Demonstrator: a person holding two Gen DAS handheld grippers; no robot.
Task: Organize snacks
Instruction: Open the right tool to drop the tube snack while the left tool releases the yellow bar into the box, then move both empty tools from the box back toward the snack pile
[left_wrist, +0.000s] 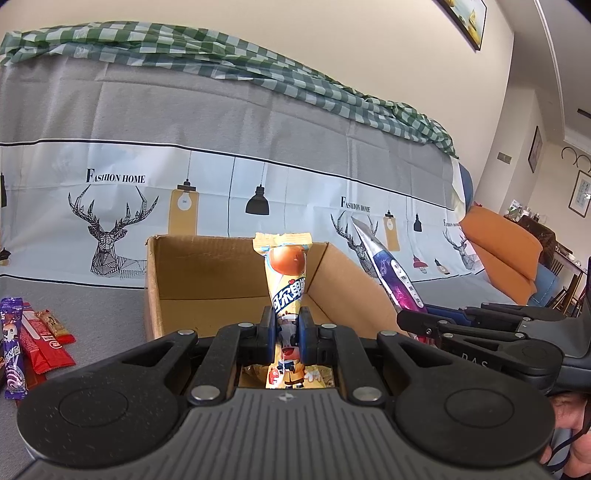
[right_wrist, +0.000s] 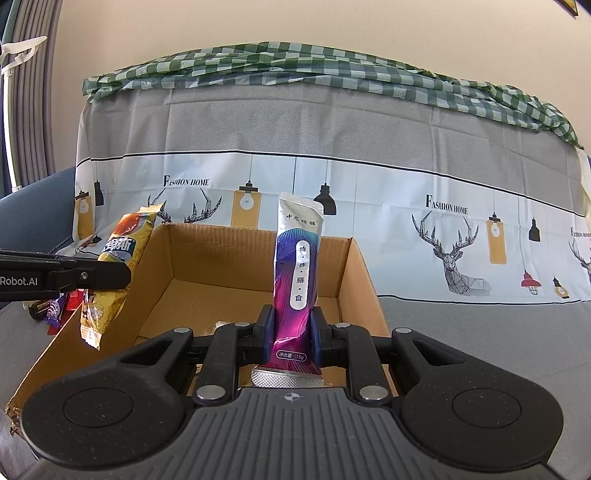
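Left gripper (left_wrist: 287, 332) clamped on upright yellow snack packet (left_wrist: 286, 280), right gripper (right_wrist: 291, 332) clamped on upright purple sachet (right_wrist: 297, 280), both above open cardboard box (right_wrist: 255, 240); loose bars (left_wrist: 33, 332) left of it.

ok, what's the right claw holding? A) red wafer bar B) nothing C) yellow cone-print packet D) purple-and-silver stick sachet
D: the right claw is shut on the purple-and-silver stick sachet, held upright over the cardboard box; the yellow cone-print packet is in the left claw.
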